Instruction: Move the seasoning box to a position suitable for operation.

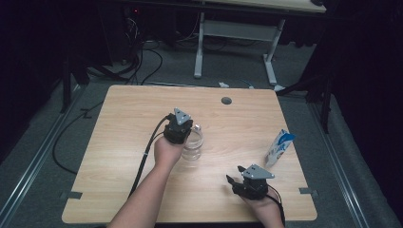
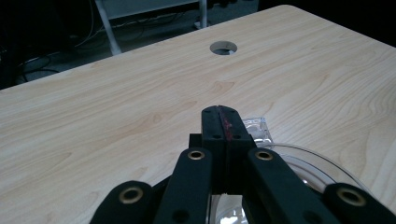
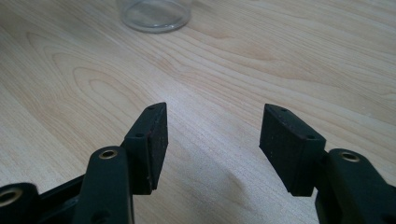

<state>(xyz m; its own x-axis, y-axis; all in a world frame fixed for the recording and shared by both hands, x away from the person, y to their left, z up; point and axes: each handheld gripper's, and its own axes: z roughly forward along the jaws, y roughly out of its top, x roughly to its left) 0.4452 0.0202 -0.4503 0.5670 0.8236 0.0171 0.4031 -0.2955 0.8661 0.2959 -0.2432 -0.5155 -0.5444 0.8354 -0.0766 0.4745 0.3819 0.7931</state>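
So we're looking down at a light wooden bench (image 1: 123, 156) with a clear plastic jar (image 1: 194, 144) sitting around the middle of it, a bit toward the near edge. The left gripper (image 1: 186, 129) is hovering right over the jar's rim, and in the left gripper view we're seeing its jaws pressed flat together with nothing between them, the jar's rim (image 2: 312, 161) curving just under and beside the tips. The right gripper (image 1: 235, 182) is hanging near the bench's near edge, right of centre, well apart from the jar; its jaws are standing wide open over bare wood, nothing in them. We're also spotting a blue and white pouch (image 1: 279, 147) standing near the right edge, and a round cable hole (image 1: 226, 100) by the far edge.
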